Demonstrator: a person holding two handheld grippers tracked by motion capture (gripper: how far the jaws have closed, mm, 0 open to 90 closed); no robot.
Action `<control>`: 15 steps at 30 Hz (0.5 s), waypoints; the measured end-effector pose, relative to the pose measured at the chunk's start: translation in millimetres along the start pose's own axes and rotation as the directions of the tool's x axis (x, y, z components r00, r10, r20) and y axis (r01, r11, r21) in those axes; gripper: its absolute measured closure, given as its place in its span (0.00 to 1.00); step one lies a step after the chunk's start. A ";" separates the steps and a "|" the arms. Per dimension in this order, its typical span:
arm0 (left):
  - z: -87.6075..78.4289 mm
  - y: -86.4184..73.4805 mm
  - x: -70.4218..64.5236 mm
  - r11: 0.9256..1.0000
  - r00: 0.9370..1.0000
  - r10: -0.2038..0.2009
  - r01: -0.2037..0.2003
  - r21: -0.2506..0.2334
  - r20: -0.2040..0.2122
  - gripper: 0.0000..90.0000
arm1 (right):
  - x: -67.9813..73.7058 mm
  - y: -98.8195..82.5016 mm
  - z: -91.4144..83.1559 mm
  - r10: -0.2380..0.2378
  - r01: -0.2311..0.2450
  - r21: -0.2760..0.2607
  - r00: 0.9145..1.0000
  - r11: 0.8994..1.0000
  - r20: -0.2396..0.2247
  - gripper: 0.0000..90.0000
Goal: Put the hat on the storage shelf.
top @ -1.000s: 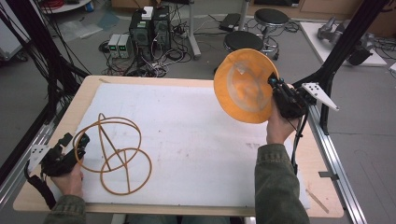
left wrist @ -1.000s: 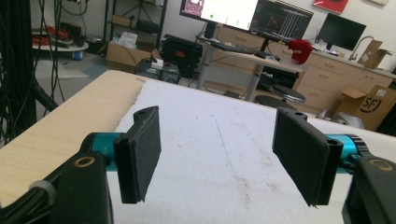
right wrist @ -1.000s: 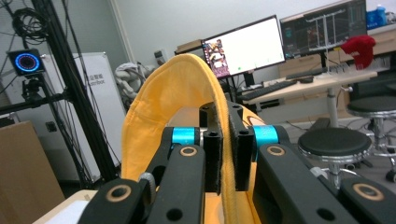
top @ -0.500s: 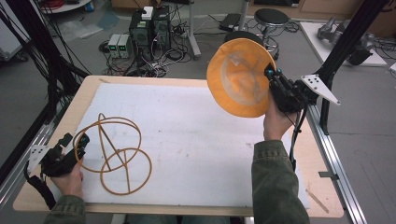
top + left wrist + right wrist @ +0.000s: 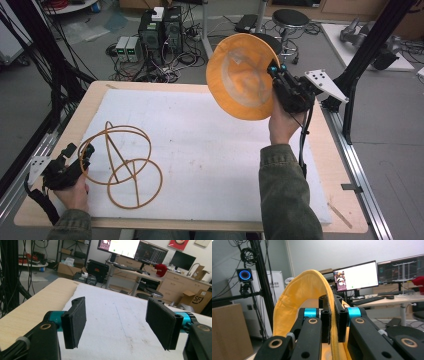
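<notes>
**A:** My right claw is clamped on the rim of the orange cover; in the right gripper view the jaws pinch its hem flat between the pads. I hold it in the air over the far right edge of the table, face tilted toward the frame.

**B:** And your left?

**A:** The left claw is spread wide, gripping nothing, low on the pad just beside the wire frame's near-left ring.

**B:** So how do you get the cover on cleanly?

**A:** I judge I should pin the frame first: close the left claw on a wire so it can't roll. Then I bring the cover across level, open side down, and hook the far rim over the top ring before I let go. A thin hem can slip, so I move slowly.
</notes>
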State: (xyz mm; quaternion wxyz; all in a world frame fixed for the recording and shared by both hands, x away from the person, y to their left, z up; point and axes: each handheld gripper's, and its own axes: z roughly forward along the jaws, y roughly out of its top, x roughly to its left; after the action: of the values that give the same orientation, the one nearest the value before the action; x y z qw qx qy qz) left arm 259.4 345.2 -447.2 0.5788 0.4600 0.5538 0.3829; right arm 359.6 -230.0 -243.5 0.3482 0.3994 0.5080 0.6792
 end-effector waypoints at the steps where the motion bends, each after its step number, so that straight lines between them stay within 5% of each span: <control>1: -0.1 -0.2 -0.6 1.000 1.000 -0.006 0.006 -0.002 0.000 0.37 | 2.7 -1.0 3.0 -0.002 0.002 0.000 1.000 1.000 -0.007 0.96; 15: -0.9 1.0 1.9 1.000 1.000 -0.017 0.017 -0.013 -0.004 0.37 | 40.9 -5.6 31.6 -0.022 0.022 0.013 0.997 1.000 -0.069 0.96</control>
State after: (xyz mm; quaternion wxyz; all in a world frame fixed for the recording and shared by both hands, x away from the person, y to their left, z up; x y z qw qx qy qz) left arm 258.7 347.3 -446.7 0.5838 0.4505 0.5566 0.3826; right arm 370.3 -179.6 -235.9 0.3351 0.3723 0.5286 0.6853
